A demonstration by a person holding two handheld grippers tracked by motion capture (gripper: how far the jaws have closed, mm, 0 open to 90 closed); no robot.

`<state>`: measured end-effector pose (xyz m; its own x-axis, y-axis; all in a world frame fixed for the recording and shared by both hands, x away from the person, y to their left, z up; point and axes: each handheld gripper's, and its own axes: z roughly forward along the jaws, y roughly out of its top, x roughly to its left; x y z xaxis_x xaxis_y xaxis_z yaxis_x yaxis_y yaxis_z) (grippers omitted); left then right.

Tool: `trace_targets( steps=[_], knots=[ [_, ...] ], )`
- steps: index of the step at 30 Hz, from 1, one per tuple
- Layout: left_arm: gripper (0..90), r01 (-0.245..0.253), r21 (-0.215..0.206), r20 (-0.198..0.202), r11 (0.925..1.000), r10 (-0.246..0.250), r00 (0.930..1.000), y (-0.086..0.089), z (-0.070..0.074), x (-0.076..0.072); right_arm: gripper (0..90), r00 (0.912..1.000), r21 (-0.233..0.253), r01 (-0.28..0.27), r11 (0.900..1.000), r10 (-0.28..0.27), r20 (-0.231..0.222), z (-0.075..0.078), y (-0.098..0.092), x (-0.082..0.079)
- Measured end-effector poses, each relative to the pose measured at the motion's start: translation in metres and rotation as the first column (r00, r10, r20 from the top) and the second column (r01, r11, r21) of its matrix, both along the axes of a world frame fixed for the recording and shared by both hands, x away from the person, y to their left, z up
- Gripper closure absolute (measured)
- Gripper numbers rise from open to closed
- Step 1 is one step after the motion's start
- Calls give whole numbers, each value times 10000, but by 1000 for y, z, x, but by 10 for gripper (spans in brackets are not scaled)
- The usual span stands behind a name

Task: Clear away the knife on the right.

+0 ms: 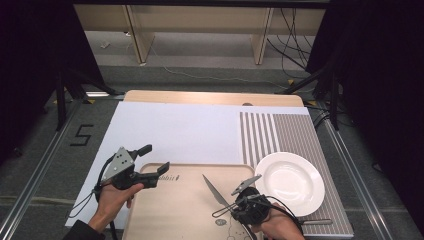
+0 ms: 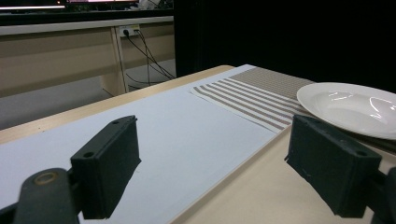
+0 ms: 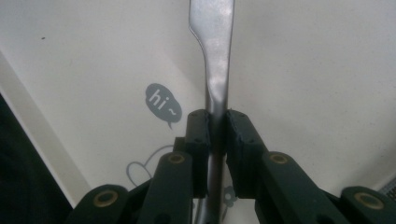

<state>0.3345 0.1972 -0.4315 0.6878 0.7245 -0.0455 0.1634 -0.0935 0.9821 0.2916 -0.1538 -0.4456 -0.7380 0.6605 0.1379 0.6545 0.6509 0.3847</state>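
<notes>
Right gripper (image 3: 217,122), bottom centre of the right gripper view, jaws clamped tight on the handle of a table knife (image 3: 215,56); blade runs straight up out of the top of the frame. Under it the wooden tray (image 3: 303,70) with a grey "hi~" speech bubble (image 3: 161,104) left of centre. In the high view the same right gripper (image 1: 231,205) sits lower centre-right, the person's right hand (image 1: 278,229) at the bottom edge, knife (image 1: 216,192) angling up-left over the tray (image 1: 170,215).

Left gripper (image 2: 212,170), jaws spread wide across the lower part of the left gripper view, nothing between them; white mat (image 2: 177,135) shows in the gap. In the high view the left gripper (image 1: 156,160) hangs at the tray's upper left corner, left hand (image 1: 114,197) lower left.

White plate (image 1: 289,182) right of centre on the striped placemat (image 1: 295,135), just beside the tray's right edge. Another utensil handle (image 1: 315,221) lies below the plate, kind unclear.
</notes>
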Motion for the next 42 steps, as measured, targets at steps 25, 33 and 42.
trace_targets(
  steps=[25, 33, 42],
  knots=[
    [162, 65, -36, 25, 10000, -64, 10000, 0, -1, 1, 410, 9953, 886, -43, 9961, -43, 966, 5, 8, -1],
    [162, 27, 42, -1, 10000, -27, 10000, 0, -1, 1, 621, 9897, 41, -851, 9964, 841, 1158, -2, 27, -4],
    [162, 36, 17, 14, 10000, -36, 10000, 0, 0, 1, 800, 9838, -491, -1113, 9926, 1170, 1357, -5, 34, 2]
  ],
)
